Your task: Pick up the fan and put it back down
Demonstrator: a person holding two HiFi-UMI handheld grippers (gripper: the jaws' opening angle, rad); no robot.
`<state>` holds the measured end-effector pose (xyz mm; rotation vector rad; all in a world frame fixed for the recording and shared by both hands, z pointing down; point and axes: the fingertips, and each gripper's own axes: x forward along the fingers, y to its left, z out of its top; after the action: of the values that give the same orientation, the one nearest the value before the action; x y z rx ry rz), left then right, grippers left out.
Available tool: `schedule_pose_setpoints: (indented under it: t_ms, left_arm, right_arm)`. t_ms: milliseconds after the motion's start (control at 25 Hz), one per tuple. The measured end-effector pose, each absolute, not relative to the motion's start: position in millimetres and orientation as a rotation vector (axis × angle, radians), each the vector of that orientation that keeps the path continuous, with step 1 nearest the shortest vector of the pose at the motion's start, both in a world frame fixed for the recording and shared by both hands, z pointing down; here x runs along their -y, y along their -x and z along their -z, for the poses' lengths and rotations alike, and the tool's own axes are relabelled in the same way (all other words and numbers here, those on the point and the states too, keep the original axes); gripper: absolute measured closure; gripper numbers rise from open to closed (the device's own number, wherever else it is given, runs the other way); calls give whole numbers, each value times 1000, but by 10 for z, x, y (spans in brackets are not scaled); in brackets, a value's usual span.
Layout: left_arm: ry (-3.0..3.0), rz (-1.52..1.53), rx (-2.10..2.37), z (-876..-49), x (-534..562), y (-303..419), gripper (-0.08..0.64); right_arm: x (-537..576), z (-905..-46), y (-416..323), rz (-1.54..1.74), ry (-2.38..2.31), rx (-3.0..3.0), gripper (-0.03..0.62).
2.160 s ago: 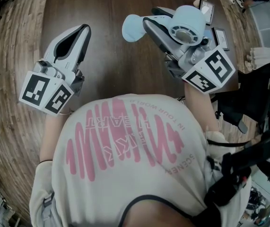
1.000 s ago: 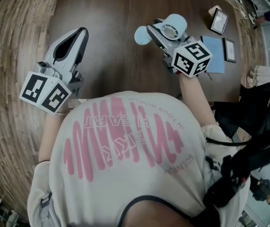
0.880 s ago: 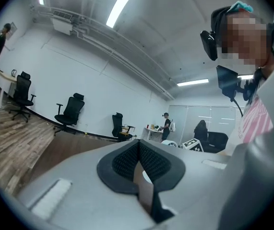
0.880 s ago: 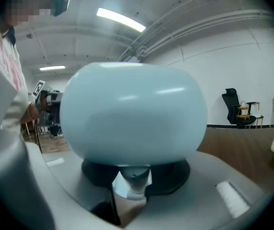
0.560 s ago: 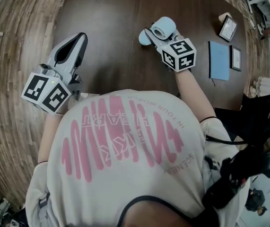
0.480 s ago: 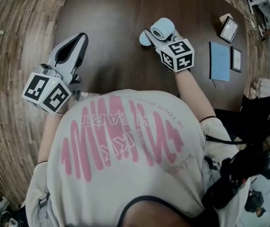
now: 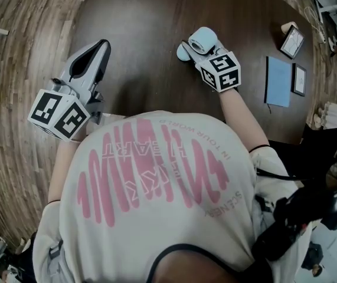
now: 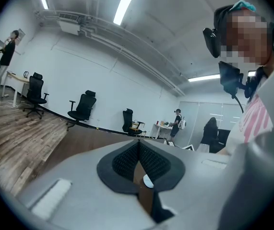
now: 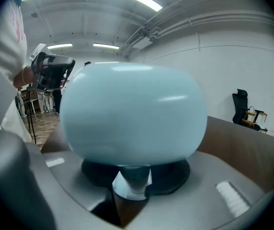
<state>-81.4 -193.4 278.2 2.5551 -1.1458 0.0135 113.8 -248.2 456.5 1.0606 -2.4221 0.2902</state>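
Left of the blue notebook [image 7: 277,81], low over the dark table [image 7: 144,16], the right gripper [image 7: 196,47] has brought the pale blue fan [image 7: 203,38] down from high near the head camera. Its 2 jaws clamp the fan's neck. The put-down looks nearly done, though whether the base touches the table cannot be told. Far left of the notebook, the left gripper [image 7: 99,50] is closed and empty. The shirt [image 7: 156,175] carries pink print, roughly "IN YOUR WORLD"; the fan shows no brand
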Motion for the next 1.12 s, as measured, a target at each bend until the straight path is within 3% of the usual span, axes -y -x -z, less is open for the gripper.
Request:
schedule_pose_setpoints:
  t_ms: [1120]
  left_arm:
    - [-2531, -23, 1159, -2852, 2051, 844, 540]
  right_arm:
    - [2579, -4674, -1028, -294, -1016, 2440, 446]
